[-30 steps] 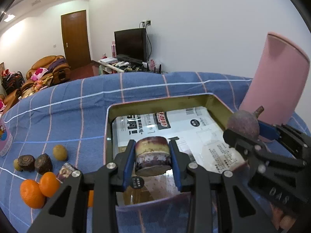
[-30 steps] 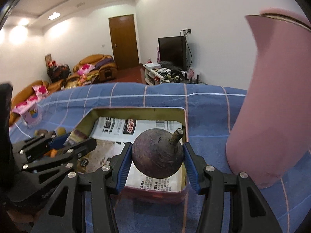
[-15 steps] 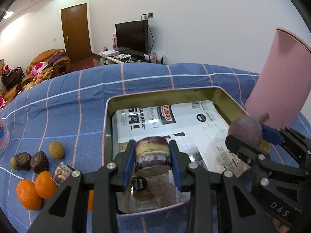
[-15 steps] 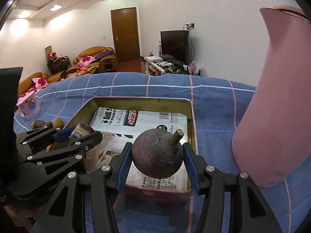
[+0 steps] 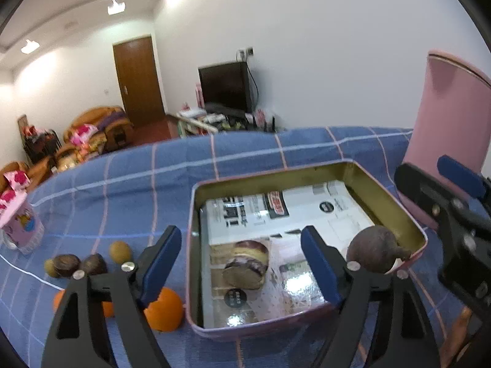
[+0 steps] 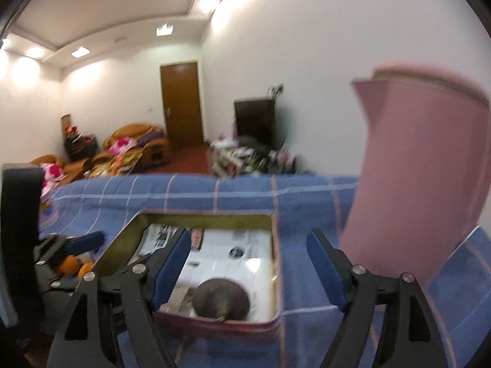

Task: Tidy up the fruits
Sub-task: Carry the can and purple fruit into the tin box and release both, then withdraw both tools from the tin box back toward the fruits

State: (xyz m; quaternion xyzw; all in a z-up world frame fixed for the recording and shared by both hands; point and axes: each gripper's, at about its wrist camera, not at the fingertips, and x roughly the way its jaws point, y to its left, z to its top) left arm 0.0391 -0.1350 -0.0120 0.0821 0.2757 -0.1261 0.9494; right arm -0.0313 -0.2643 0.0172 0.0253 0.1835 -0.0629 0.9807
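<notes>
Both wrist views close above tin (image 5: 383, 184), facing room, sharing tin

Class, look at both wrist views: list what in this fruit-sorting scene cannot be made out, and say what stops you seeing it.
- Oranges: left wrist view, partly hidden behind the left claw.
- Print on the paper lining the tin: too small to read.
- Dark round fruit: right wrist view, motion blur; the tin's near wall cuts off its underside.
- Pink jug: cut off by the frame edge in both views.

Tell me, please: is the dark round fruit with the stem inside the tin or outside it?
Inside. The dark round fruit lies in the tin at its near right corner, on the printed paper, and no hand-held gripper holds it.
</notes>
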